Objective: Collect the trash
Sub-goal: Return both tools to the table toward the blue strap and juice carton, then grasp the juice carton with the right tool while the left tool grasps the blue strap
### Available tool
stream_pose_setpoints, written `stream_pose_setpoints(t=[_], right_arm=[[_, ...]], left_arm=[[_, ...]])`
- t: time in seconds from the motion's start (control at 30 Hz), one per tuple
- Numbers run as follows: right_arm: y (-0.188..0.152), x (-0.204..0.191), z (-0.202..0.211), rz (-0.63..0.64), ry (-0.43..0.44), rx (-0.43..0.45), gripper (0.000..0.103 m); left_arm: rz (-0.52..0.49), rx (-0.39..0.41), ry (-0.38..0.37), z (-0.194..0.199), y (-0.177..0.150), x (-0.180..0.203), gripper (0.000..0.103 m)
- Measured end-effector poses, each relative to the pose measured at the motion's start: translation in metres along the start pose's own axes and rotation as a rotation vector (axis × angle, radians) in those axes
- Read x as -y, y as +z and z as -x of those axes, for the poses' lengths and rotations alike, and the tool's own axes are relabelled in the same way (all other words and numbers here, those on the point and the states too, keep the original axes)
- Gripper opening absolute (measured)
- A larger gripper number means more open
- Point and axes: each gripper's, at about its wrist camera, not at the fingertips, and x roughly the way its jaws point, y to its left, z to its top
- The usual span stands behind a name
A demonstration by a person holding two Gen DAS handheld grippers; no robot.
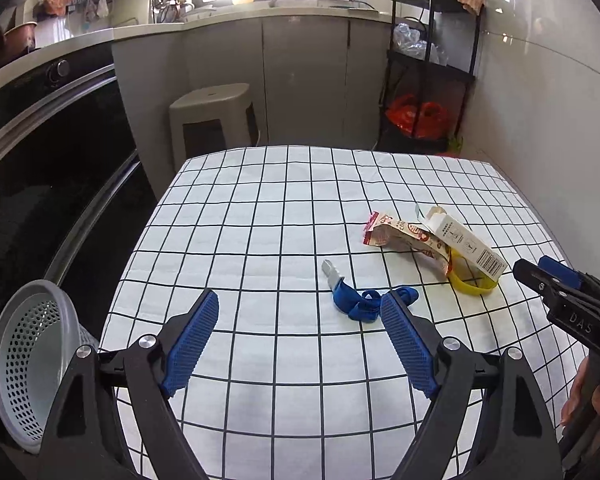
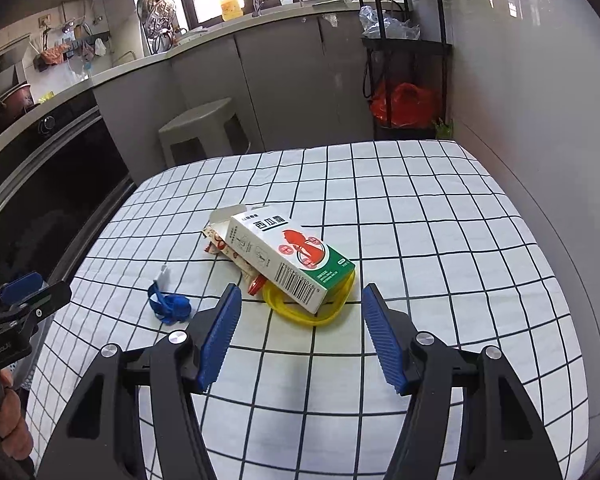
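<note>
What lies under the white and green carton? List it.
Under the carton lie a yellow ring, its far arc covered, and a crumpled snack wrapper whose middle is hidden. Anything else beneath cannot be seen.

Black claw (image 1: 300, 344) arms, ribbed blue pads (image 1: 192, 346), silver screws.

A: What can't be made out?

B: The carton (image 2: 290, 258) lies over the yellow ring (image 2: 312, 312) and the snack wrapper (image 2: 226, 246), covering part of each. The print on its side panel is too small to read.

A: And at the edges?

B: The grey basket (image 1: 28, 364) is cut off by the left claw's (image 1: 296, 344) arm, and the bench's (image 2: 460, 240) near edge is out of frame.
</note>
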Motion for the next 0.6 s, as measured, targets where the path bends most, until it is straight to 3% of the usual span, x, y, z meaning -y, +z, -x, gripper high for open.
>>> stream_pose_setpoints(t=[0.3,0.6], right_arm=[[0.005,-0.028,-0.036,0.183,-0.086,-0.02,0.061],[0.004,-0.039,-0.061,0.268,-0.164,-0.035,0.061]], left_arm=[[0.006,-0.042,0.005,-0.03,-0.007,0.0,0.081],[0.033,-0.067,-0.002,-0.038,-0.01,-0.009,0.081]])
